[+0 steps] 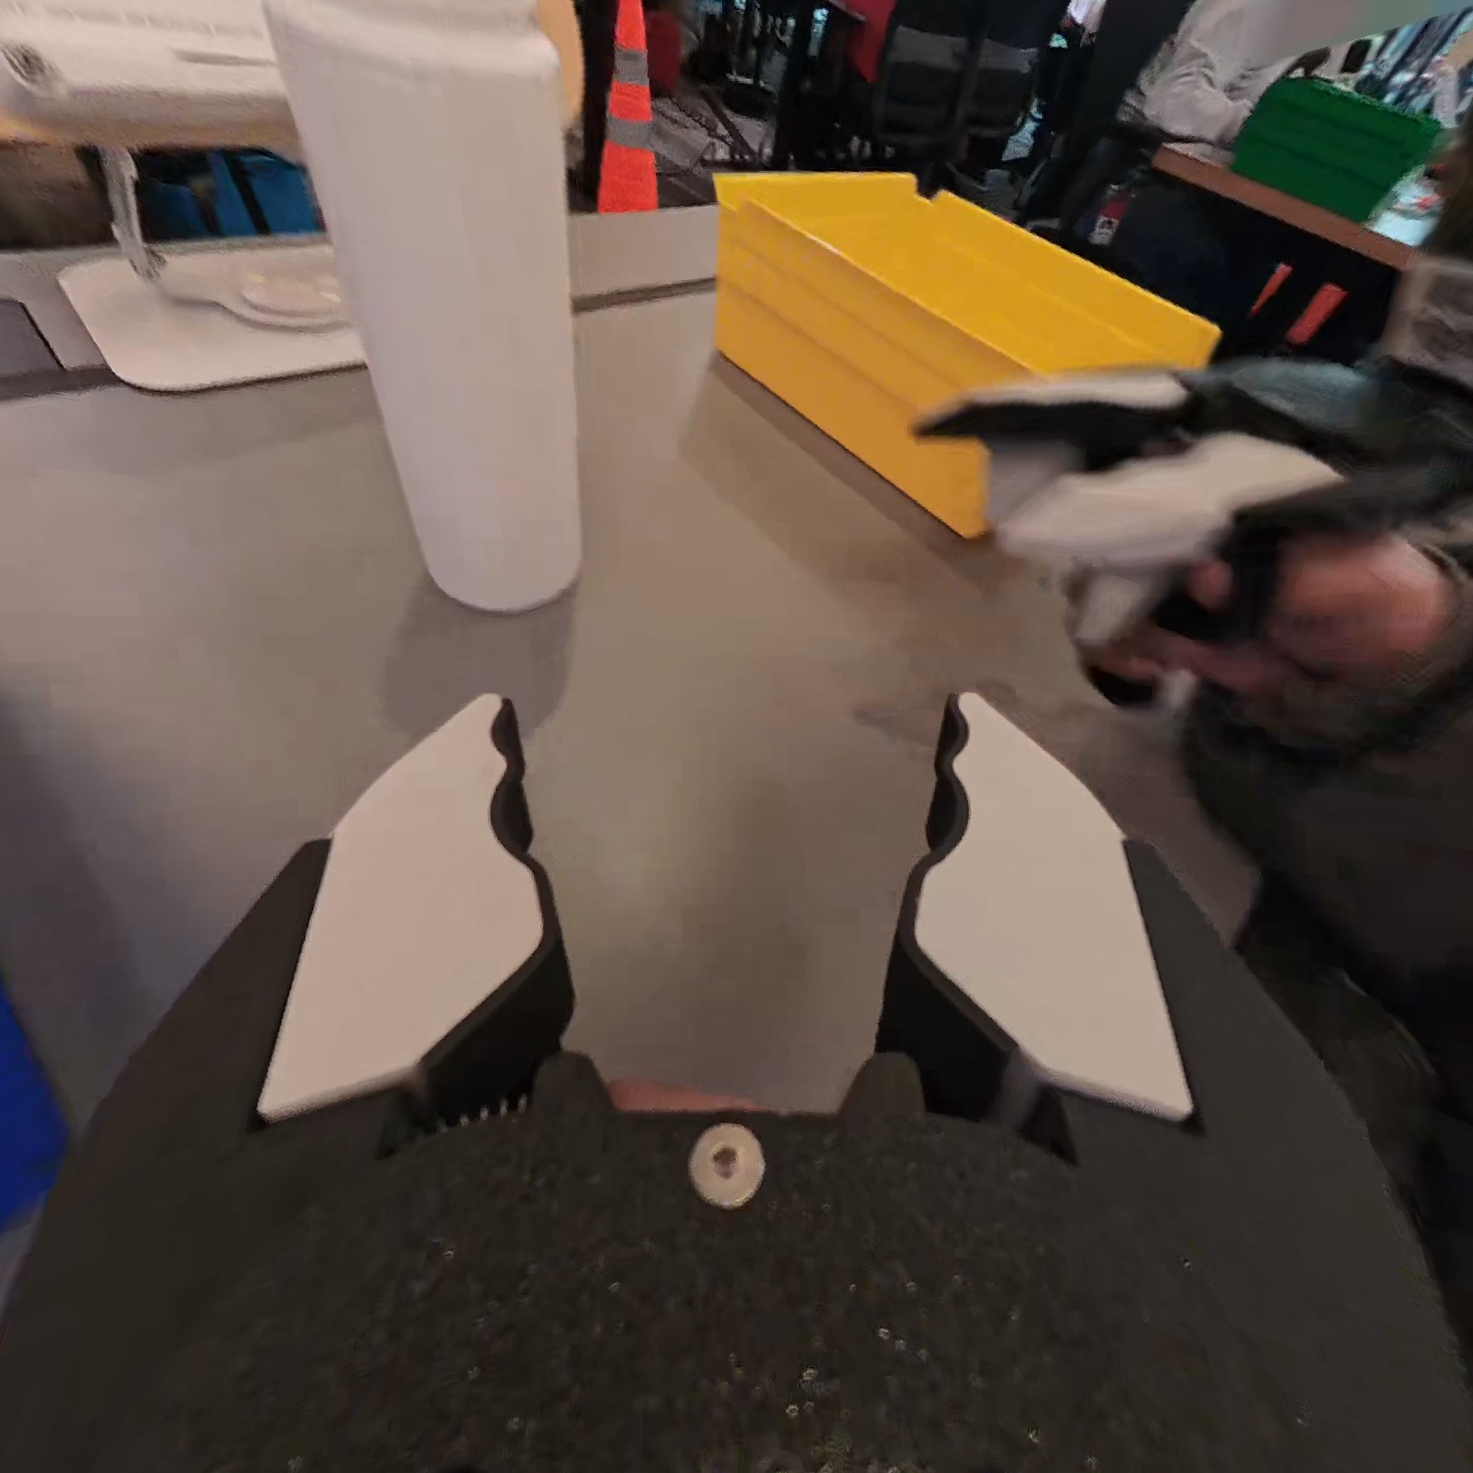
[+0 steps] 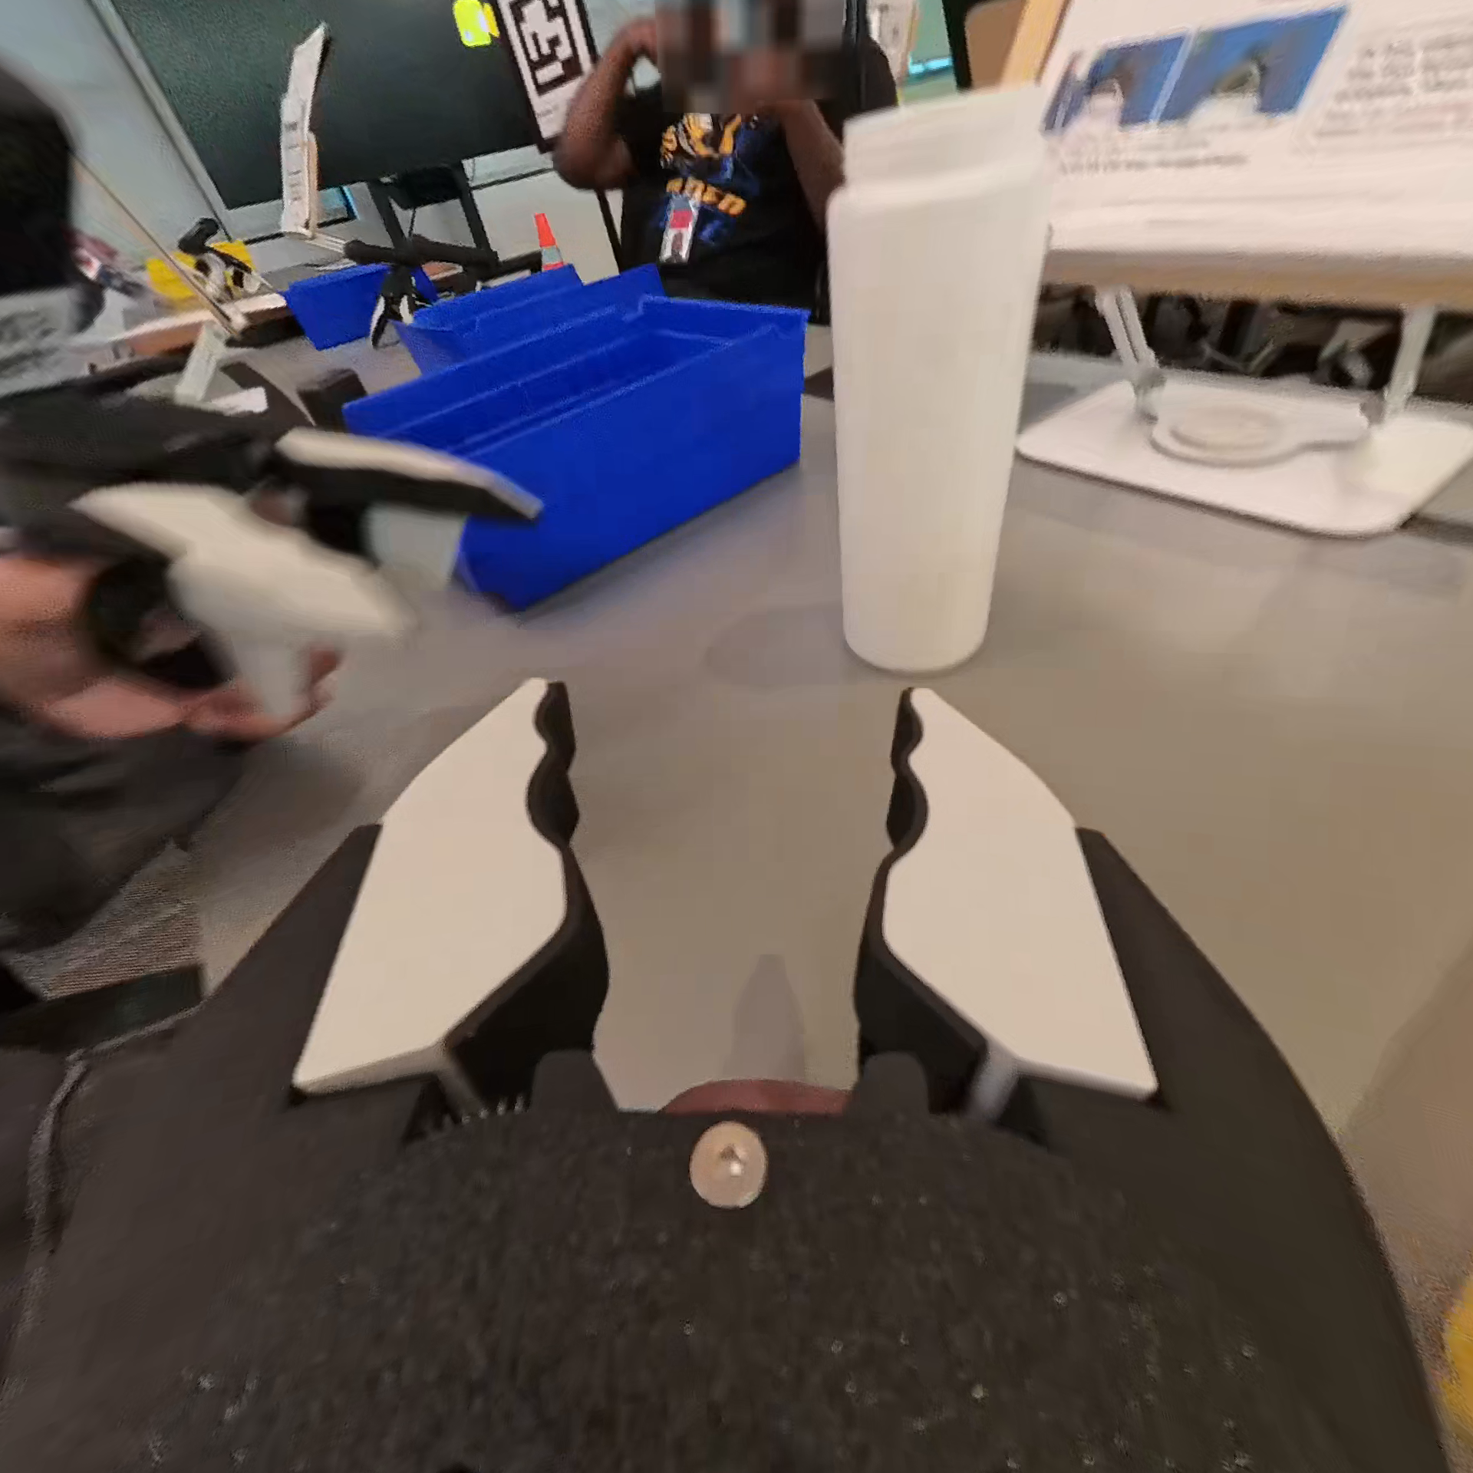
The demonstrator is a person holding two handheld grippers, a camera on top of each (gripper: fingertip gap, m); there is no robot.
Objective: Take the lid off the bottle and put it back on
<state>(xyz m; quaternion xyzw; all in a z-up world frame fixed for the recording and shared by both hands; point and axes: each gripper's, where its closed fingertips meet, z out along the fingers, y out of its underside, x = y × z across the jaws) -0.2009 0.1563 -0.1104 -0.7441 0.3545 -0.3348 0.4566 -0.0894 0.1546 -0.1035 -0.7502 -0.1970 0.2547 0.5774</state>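
Note:
A tall white bottle [image 1: 462, 319] stands upright on the grey table [image 1: 717, 638], ahead and to the left of my left gripper [image 1: 729, 709]. In the right wrist view the bottle [image 2: 925, 398] stands ahead and slightly right of my right gripper [image 2: 729, 701], with its white lid [image 2: 944, 131] on top. Both grippers are open and empty, short of the bottle. The right gripper also shows at the right of the left wrist view [image 1: 980, 470], held by a hand. The left gripper shows at the left of the right wrist view [image 2: 470, 558].
A yellow bin [image 1: 940, 335] sits on the table right of the bottle. A blue bin [image 2: 606, 422] sits left of it in the right wrist view. A white stand base [image 2: 1243, 454] lies behind the bottle. A person [image 2: 717, 183] stands beyond the table.

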